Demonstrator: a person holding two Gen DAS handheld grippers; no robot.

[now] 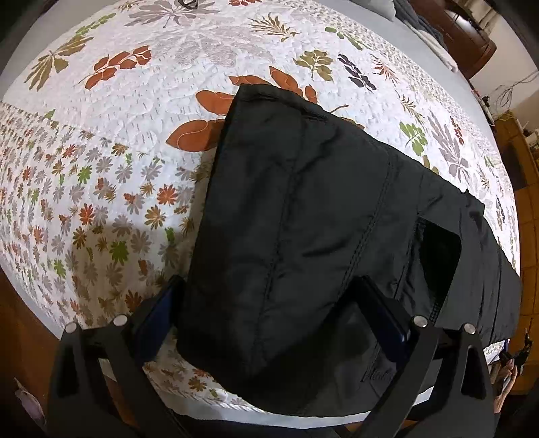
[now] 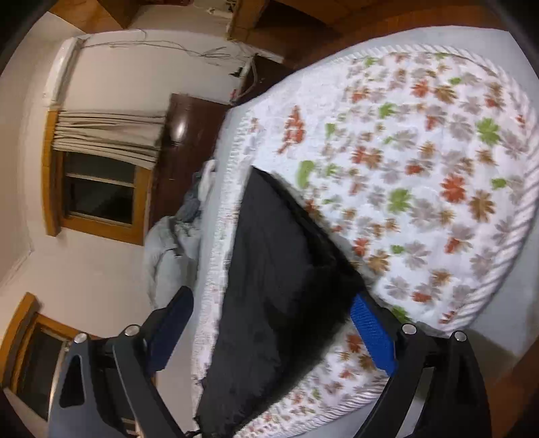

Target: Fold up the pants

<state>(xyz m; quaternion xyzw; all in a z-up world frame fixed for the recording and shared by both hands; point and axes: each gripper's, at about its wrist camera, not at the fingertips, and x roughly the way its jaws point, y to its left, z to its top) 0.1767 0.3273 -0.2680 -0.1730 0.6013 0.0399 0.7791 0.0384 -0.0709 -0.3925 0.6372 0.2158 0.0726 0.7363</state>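
Observation:
Black pants (image 1: pixel 303 219) lie folded over into a thick bundle on a white quilt (image 1: pixel 134 151) with a floral print, near the bed's front edge. My left gripper (image 1: pixel 269 313) is open, its two fingers wide apart on either side of the bundle's near end, low over the fabric. The right wrist view is blurred. There the pants (image 2: pixel 269 269) run along the quilt's (image 2: pixel 438 168) edge. My right gripper (image 2: pixel 273 326) also stands open, one blue-padded finger (image 2: pixel 370 333) against the cloth's side and the other out past the quilt's border.
A grey heap of clothes (image 2: pixel 175 242) lies off the bed's side, beside dark wooden furniture (image 2: pixel 188 151). A wooden-framed window (image 2: pixel 97 192) with a curtain (image 2: pixel 107 134) is on the wall. More folded laundry (image 1: pixel 431 30) sits at the bed's far corner.

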